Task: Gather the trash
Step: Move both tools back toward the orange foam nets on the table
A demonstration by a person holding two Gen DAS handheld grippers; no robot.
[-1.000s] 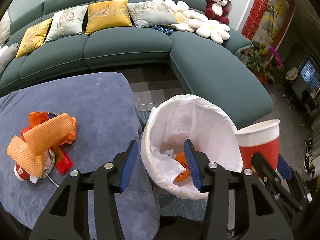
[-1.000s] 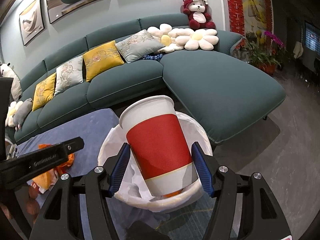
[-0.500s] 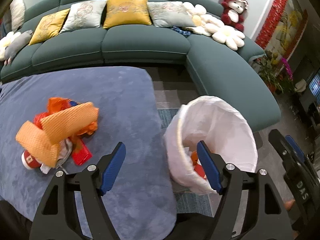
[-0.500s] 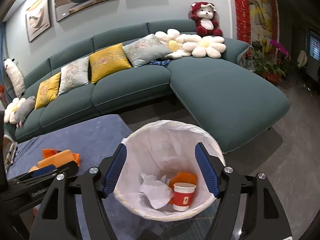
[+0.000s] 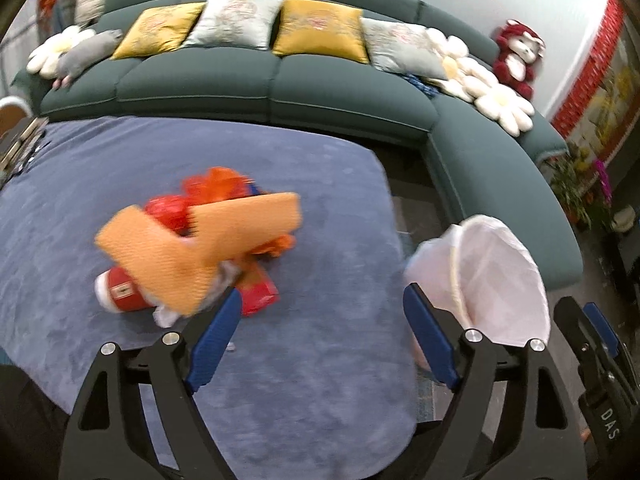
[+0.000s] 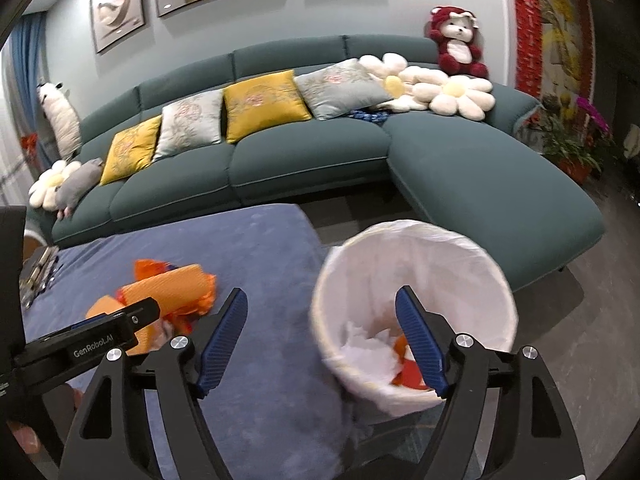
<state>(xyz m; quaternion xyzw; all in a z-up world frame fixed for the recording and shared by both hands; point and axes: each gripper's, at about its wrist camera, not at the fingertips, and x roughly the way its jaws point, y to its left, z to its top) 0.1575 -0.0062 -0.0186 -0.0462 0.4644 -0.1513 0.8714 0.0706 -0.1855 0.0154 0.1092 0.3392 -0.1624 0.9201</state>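
Both our left gripper [image 5: 322,330] and right gripper [image 6: 322,330] spread, empty; bin [image 6: 414,312] part-filled (paper, something orange), trash pile [image 5: 196,248] awaits on the table [image 5: 320,380].

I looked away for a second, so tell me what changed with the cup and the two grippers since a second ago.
The right gripper let go of the red cup, dropping it into the bin, and is now open and empty. The left gripper swung left from over the bin toward the trash pile on the blue table, also open. The pile itself has not moved.
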